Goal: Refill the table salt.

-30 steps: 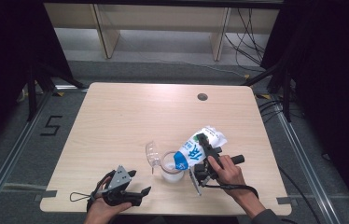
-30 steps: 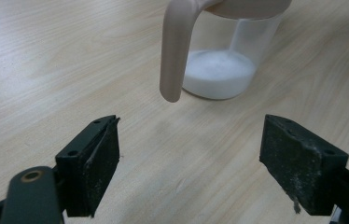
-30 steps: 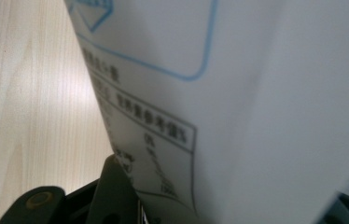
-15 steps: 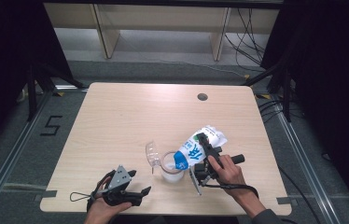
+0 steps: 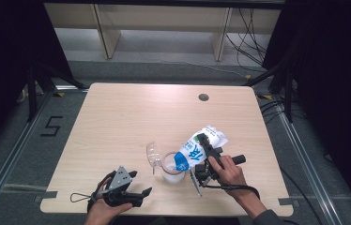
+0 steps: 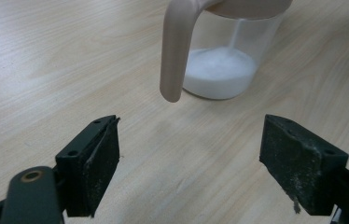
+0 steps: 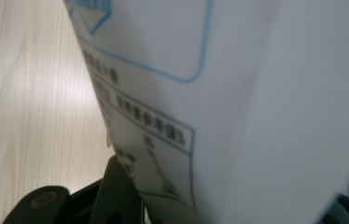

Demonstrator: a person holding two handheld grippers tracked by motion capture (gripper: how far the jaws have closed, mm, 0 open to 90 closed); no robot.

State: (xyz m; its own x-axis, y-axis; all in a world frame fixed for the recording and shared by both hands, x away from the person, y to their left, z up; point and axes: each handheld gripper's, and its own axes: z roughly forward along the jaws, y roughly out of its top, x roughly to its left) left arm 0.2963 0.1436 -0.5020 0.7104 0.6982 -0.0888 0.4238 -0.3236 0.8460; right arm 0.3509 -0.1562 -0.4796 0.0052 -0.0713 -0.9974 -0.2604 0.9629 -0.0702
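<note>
my right gripper [image 5: 205, 151] was clamped on the white-and-blue bag [image 5: 197, 149], its jaws pressed against the printed side, and the bag was tipped with its blue end over the mouth of the clear jug [image 5: 172, 168]. the jug stood on the wooden table [image 5: 131, 117], white powder [image 6: 219, 72] lying in its bottom and its beige handle [image 6: 175, 51] pointing toward my other tool. my left gripper [image 5: 136, 187] rested near the jug, on its handle side, jaws wide apart and holding nothing.
</note>
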